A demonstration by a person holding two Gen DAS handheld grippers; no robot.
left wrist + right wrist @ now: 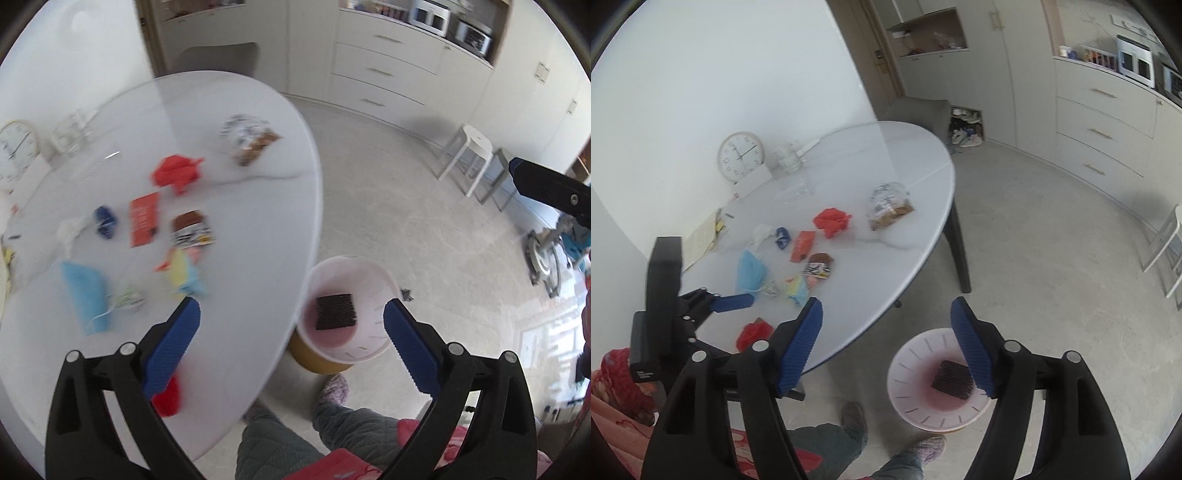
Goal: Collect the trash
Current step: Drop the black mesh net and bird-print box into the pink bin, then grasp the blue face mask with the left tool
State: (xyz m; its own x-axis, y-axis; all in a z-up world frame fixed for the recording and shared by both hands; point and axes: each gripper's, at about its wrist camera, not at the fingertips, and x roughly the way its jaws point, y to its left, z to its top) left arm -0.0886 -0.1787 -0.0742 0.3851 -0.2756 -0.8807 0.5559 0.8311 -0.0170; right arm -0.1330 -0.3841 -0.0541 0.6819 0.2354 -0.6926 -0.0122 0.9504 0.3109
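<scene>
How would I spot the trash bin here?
Start at the white oval table and look to the floor beside its near edge. The pale pink round bin stands there, open-topped. Unlike the wrappers on the table, it holds one dark square piece.

The left gripper (291, 314) has a glossy black plastic frame with cut-out slots, silver round pivot screws, and ribbed blue pads on its jaws. The right gripper (886, 317) is built alike. At six o'clock: grey-green quilted trousers (354, 424), a lilac patterned slipper (334, 387), red-pink patterned clothing (617, 380).
</scene>
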